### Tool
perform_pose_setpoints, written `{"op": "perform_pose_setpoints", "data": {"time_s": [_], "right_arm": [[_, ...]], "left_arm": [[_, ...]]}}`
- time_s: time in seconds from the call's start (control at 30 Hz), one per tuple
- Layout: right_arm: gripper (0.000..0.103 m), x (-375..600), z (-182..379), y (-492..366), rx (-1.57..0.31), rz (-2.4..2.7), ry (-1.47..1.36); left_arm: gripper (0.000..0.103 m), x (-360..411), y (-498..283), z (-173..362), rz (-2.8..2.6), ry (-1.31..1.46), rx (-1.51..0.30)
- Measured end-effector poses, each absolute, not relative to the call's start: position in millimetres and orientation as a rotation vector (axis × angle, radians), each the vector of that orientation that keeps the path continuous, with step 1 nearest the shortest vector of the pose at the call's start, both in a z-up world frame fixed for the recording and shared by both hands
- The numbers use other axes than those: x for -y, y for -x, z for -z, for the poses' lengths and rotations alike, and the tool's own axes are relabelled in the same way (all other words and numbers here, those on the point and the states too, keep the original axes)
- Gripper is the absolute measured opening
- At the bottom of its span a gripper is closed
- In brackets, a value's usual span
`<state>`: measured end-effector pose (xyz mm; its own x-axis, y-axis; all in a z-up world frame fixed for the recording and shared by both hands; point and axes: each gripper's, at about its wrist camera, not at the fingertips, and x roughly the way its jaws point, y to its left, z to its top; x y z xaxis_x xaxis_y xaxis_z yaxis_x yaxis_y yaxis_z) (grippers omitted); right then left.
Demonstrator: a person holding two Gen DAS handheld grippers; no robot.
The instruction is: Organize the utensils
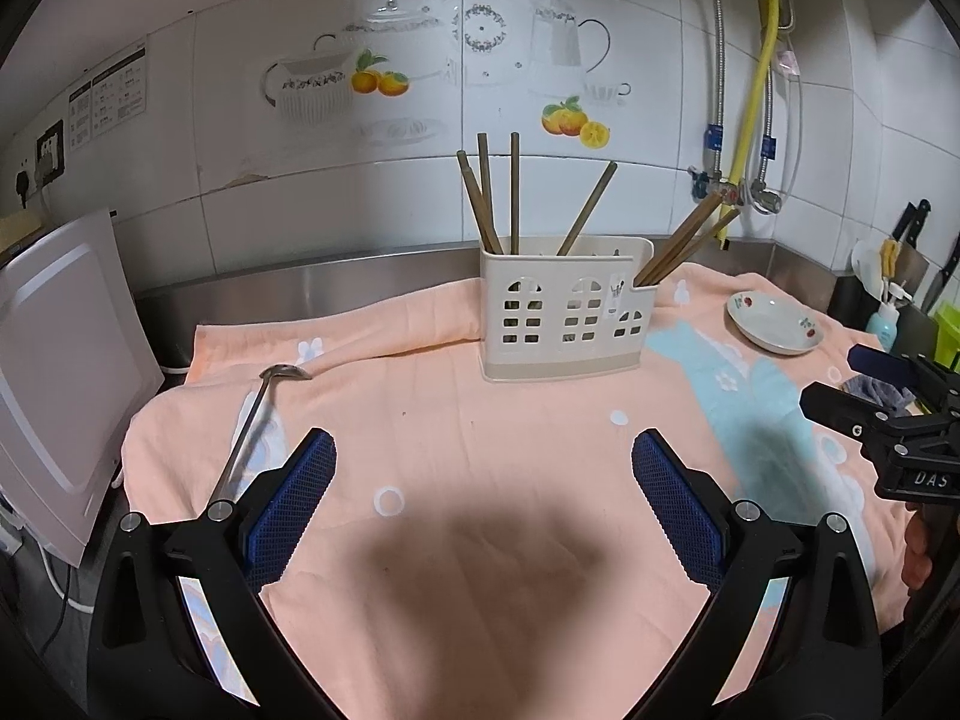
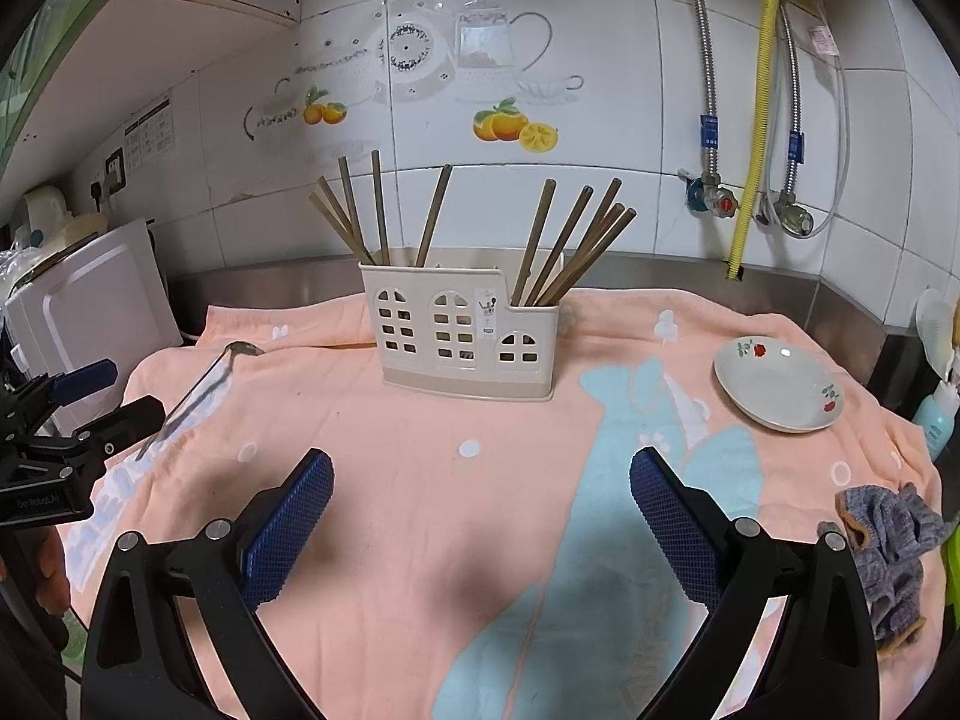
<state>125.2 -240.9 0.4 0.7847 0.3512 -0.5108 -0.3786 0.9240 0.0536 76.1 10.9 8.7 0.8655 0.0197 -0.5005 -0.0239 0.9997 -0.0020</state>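
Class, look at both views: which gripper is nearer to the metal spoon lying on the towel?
Left. The spoon lies just beside the left gripper, its handle end near the left finger. The right gripper hovers further right, toward the plate.

Ahead of my left claw I have bare towel all the way to the holder, whose chopsticks lean out above it. A ladle lies just off its left finger, an appliance beyond. My right claw has open towel ahead; a dish and rag sit right.
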Motion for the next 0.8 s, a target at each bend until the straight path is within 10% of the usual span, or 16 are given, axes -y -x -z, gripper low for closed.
{"op": "perform_pose_setpoints", "data": {"time_s": [0.8], "right_arm": [[0.096,239.6,7.4,-129.1,-0.562,-0.392,0.039]], "left_arm": [[0.098,-7.5,-79.9,0.5,-0.012,0.019,-0.569]]}}
